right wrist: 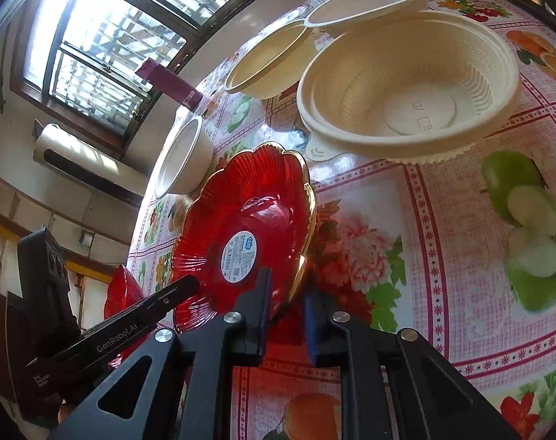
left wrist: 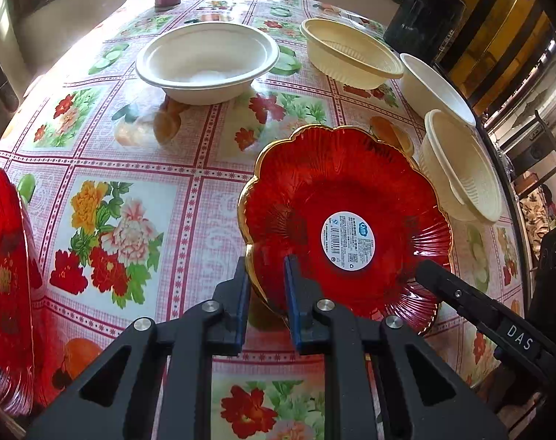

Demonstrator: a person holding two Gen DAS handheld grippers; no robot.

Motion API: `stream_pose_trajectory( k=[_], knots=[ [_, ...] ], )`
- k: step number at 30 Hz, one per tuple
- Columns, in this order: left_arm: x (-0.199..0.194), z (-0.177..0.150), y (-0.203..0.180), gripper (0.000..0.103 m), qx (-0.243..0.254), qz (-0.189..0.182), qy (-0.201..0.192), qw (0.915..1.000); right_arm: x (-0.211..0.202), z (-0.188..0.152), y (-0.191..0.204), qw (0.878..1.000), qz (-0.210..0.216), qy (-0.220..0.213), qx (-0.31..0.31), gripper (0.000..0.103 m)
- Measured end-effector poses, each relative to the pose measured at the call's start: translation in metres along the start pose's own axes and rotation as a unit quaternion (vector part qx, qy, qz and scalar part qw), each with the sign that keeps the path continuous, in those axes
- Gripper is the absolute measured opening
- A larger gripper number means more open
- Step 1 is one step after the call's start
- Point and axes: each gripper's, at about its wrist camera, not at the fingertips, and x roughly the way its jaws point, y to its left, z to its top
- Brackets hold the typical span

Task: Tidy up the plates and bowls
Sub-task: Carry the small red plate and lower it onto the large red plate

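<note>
Gleaming red plate [left wrist: 345, 216] – scalloped gold rim, white label

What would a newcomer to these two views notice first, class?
The red plate with its gold scalloped rim and round white sticker, in the middle of the flowered tablecloth, gripped at its edge by both the left gripper and the right gripper. Beyond it stand pale bowls, white and cream.

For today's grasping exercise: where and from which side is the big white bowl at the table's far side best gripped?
Grip the white bowl by its flared rim, at the near edge facing the camera, coming down from above with one finger inside and one outside. It stands upright and open, the wall is thin, and that side faces bare tablecloth.
</note>
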Motion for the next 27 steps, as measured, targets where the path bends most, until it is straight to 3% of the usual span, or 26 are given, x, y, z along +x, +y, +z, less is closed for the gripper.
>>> stream_pose_trajectory(
  k=[7, 13, 20, 27],
  knots=[
    [-0.057, -0.024, 0.021, 0.016, -0.001, 0.016, -0.059, 0.9981, -0.017, -0.017, 0.042, 0.999, 0.027, -0.005, -0.046, 0.016],
    [-0.102, -0.043, 0.085, 0.017, -0.058, 0.053, -0.105, 0.9913, 0.005, -0.031, 0.116, 0.991, 0.062, 0.011, -0.119, 0.016],
    [-0.121, -0.06, 0.164, 0.017, -0.131, 0.107, -0.117, 0.9786, 0.063, -0.061, 0.196, 0.975, 0.076, 0.062, -0.197, 0.015],
    [-0.102, -0.069, 0.208, 0.018, -0.174, 0.128, -0.089, 0.9723, 0.107, -0.089, 0.235, 0.964, 0.055, 0.1, -0.239, 0.017]
  ],
)
